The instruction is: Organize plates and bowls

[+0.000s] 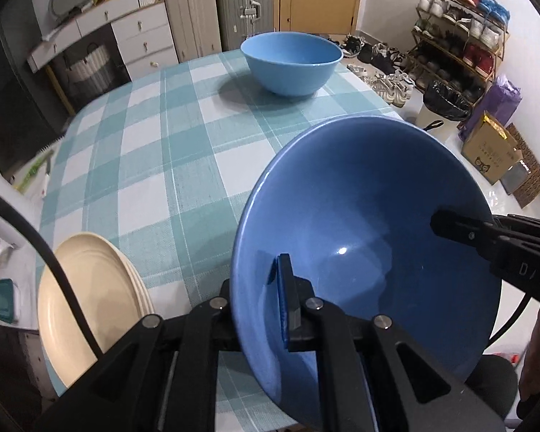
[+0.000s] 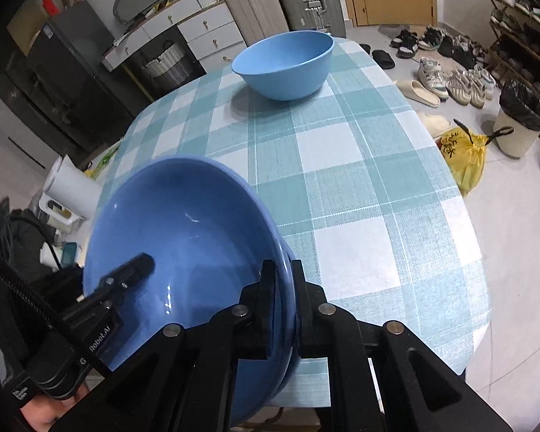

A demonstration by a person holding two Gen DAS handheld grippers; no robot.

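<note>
I hold the dark bowl (image 1: 370,252) by its rim from both sides: my left gripper (image 1: 270,306) is pinched at its 9 o'clock edge and my right gripper (image 2: 282,309) at 3 o'clock, so it stays steady. The light bowl (image 1: 291,63) waits at 12 o'clock on the table (image 1: 154,151), probably for nesting. Plates (image 1: 90,302) sit at 8 o'clock.

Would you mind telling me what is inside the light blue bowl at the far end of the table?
The light blue bowl looks empty where its inside shows; its near wall hides the bottom.
</note>
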